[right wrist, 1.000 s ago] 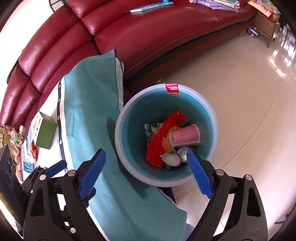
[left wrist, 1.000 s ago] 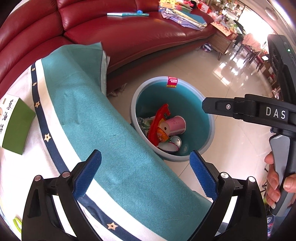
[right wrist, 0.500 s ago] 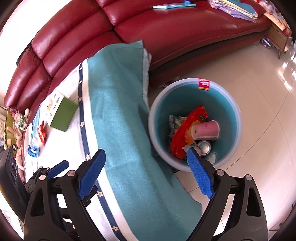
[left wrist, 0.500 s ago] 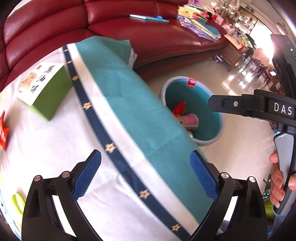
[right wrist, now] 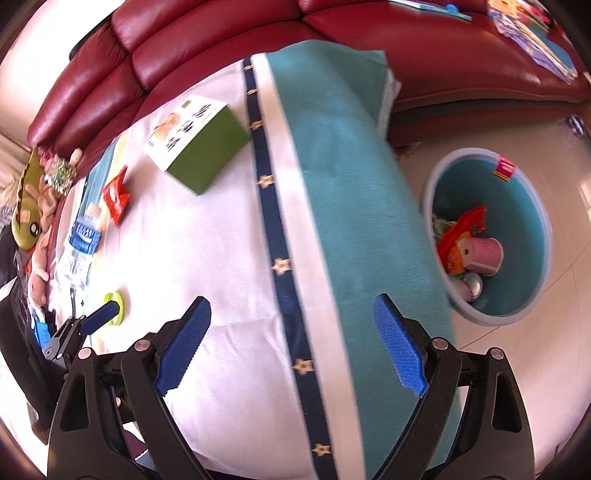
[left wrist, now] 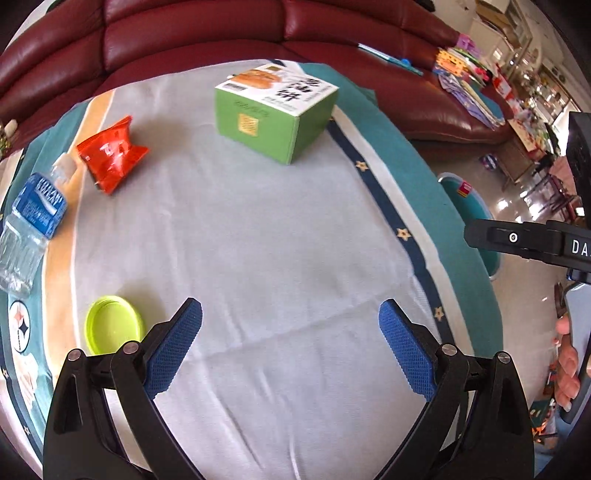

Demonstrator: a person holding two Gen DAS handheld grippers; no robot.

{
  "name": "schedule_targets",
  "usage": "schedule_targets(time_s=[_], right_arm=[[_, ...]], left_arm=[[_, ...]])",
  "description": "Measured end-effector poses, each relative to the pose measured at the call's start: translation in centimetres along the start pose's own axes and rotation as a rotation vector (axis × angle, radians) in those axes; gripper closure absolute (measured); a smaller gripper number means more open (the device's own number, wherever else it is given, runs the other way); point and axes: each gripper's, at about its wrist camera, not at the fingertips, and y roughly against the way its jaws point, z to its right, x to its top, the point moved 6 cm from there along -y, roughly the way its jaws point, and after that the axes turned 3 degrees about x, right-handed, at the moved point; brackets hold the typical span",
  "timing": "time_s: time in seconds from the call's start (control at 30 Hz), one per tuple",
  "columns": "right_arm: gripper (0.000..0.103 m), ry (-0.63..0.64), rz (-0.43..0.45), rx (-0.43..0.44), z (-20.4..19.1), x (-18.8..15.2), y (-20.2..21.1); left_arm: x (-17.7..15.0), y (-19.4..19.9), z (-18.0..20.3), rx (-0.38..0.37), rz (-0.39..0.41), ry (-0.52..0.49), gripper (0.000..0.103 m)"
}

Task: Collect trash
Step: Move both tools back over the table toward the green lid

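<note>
Both claws hang over the cloth-covered table (left wrist: 280, 258) between pickups. The left gripper (left wrist: 290, 345) and the right gripper (right wrist: 291, 341) each hold their blue-padded jaws wide apart, with nothing between them. The round teal plastic bin (right wrist: 532, 206) stands on the tiled floor just beside the table's edge and already contains a pink cup and red wrappers. Trash left on the table: a crumpled red foil wrapper (left wrist: 112, 157), a clear plastic water bottle with a blue label (left wrist: 27, 229), a lime-green round plastic lid (left wrist: 110, 325), and a green-and-white cardboard box (left wrist: 275, 110). The lid lies nearest the left claw, so the likely next move is a descent with the jaws set either side of it. Nothing blocks that approach. A dark red leather sofa (right wrist: 207, 33) runs behind the table.
</note>
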Motion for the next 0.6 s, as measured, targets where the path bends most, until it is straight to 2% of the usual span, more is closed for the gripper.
schedule_targets(time_s=[0.17,0.4,0.6], right_arm=[[0.018,0.052,-0.041,0.010,-3.8,-0.5,-1.6],[0.018,0.086,-0.084,0.002,-6.9,-1.1,-3.7],[0.018,0.100,-0.119,-0.009,-8.5,-1.5,-5.4]], left_arm=[[-1.2,0.3,-5.7,0.041,-0.005,0.066,0.006],[-3.7,0.1,-11.8,0.102,-0.014,0.116,0.006],[-4.5,-0.3,-14.2,0.078,-0.011,0.134,0.007]])
